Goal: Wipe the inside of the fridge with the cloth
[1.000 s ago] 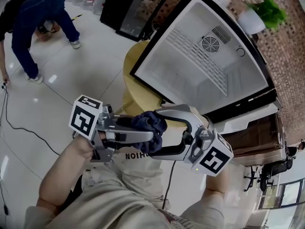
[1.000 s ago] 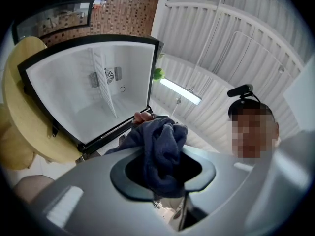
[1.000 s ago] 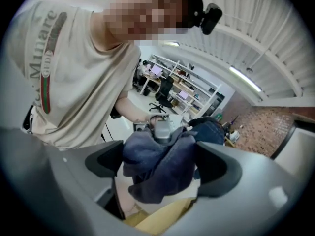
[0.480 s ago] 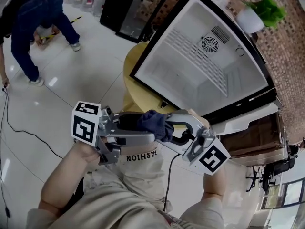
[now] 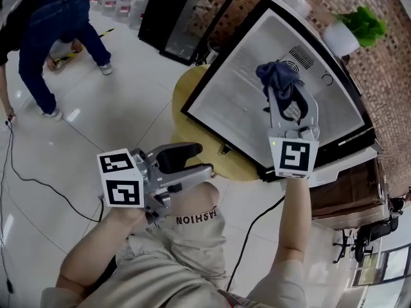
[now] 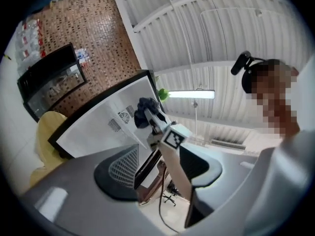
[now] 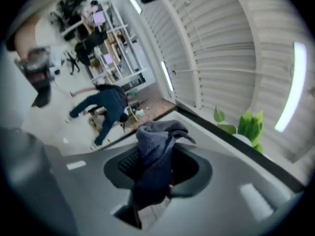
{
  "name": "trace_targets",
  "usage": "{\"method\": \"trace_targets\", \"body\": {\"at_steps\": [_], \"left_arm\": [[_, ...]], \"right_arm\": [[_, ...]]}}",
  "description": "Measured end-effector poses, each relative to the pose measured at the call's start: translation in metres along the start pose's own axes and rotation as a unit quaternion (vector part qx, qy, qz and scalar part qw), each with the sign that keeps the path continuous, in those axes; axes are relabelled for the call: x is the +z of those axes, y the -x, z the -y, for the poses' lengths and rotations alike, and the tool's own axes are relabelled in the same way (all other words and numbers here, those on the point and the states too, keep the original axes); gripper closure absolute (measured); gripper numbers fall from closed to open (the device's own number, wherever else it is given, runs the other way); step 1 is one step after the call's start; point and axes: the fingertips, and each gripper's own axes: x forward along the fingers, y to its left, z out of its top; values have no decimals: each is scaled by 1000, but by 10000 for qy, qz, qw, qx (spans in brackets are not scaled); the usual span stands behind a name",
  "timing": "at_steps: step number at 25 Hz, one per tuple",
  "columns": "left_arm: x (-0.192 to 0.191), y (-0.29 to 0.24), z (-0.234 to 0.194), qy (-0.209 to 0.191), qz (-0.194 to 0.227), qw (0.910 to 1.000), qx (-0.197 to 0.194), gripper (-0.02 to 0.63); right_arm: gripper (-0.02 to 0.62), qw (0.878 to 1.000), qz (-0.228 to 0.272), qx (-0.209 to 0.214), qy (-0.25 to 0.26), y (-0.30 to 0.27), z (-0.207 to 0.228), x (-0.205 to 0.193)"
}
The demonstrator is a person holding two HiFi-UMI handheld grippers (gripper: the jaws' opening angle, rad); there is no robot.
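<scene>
The fridge (image 5: 237, 108) stands open on a round yellow table (image 5: 192, 130), its white inside facing me. My right gripper (image 5: 283, 87) is shut on a bunched dark blue cloth (image 5: 276, 74) and holds it in front of the fridge's back wall, near the round fan vent (image 5: 302, 56). Its jaws have just been closing, and the cloth (image 7: 152, 154) hangs between them. My left gripper (image 5: 204, 158) is open low at the left, away from the fridge. Its jaws opened wide and have just come in a little; nothing is between them. From the left gripper view the cloth (image 6: 143, 111) shows against the fridge (image 6: 93, 129).
A person (image 5: 45, 24) bends over on the tiled floor at the upper left, with a thin cable (image 5: 26, 172) trailing nearby. A black glass-door cabinet (image 5: 186, 11) stands behind the table. A potted plant (image 5: 356, 24) sits by the fridge's top corner, against a brick wall.
The cloth has passed from the left gripper to the right one. The right gripper has swung up from my lap to the fridge's inside with it. The left gripper has opened and shifted left.
</scene>
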Motion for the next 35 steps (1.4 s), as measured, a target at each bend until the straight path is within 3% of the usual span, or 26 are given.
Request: {"method": "trace_targets", "body": {"at_steps": [2,4,5,7,11,18,21,26,30,35], "left_arm": [[-9,2,-6,-296,-211,9987,369,419],[-17,3,-17,-685,-443,9931,848,572],[-21,3,-22,-867,-569,9893,1031,604],[-26,1,-25,-1144,-780,9827,1232,604],[-24,6,-24,-1296,-997,9756,1464,604],[-25,19,-28,-1174,-1080,9748,1558,604],[-27,14,-29,-1217,-1027,9747,1569,604],[-22,11,-20,-1412,-963,9742,1471,604],[-23,8,-15,-1370,-1000,9755,1398,604],[-29,-1,-8,-1363,-1051,9759,1338,604]], "right_arm": [[457,9981,-187,-532,266,-38,17,-4],[456,9937,-132,-1019,447,-72,40,-6],[456,9914,-193,-1213,449,-87,53,-10],[456,9888,-443,-1396,297,-112,72,-22],[454,9874,-889,-1299,128,-160,77,-37],[454,9804,-1137,-1598,-168,-206,91,-60],[456,9718,-1130,-1938,-728,-185,105,-80],[457,9199,-1267,-2922,-2288,-105,162,-145],[457,8678,-1457,-3729,-2942,-47,192,-192],[459,8228,-1425,-4124,-3641,-22,205,-217]]}}
